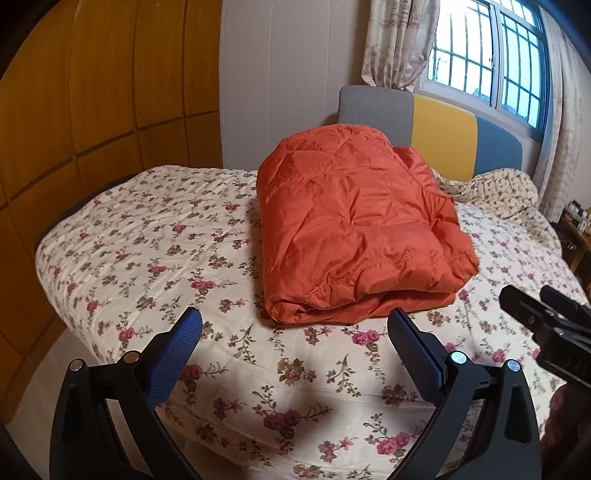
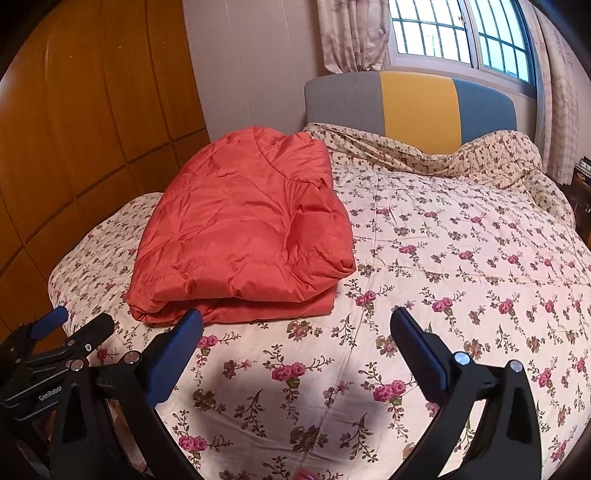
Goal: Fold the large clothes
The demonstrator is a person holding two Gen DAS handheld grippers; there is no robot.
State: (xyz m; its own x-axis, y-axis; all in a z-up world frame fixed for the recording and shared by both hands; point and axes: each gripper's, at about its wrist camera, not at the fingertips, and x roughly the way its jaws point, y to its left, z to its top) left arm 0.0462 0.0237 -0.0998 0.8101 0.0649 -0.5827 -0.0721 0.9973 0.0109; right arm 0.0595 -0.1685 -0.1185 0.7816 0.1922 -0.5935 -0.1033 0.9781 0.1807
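An orange quilted puffer jacket (image 1: 354, 229) lies folded into a thick rectangular bundle on the floral bedspread (image 1: 155, 251). In the right wrist view the same jacket (image 2: 240, 236) sits left of centre. My left gripper (image 1: 295, 325) hovers open just short of the bundle's near edge, nothing between its blue pads. My right gripper (image 2: 297, 325) is also open and empty, its left finger (image 2: 181, 350) close to the jacket's near corner. Each gripper shows at the edge of the other's view: the right gripper (image 1: 546, 317) and the left gripper (image 2: 62, 332).
A grey, yellow and blue headboard (image 2: 413, 103) stands behind the bed under a barred window (image 2: 461, 33). A bunched floral quilt (image 2: 480, 158) lies along the head end. Wooden wardrobe doors (image 1: 92, 92) fill the left side. A nightstand (image 1: 576, 229) stands at the far right.
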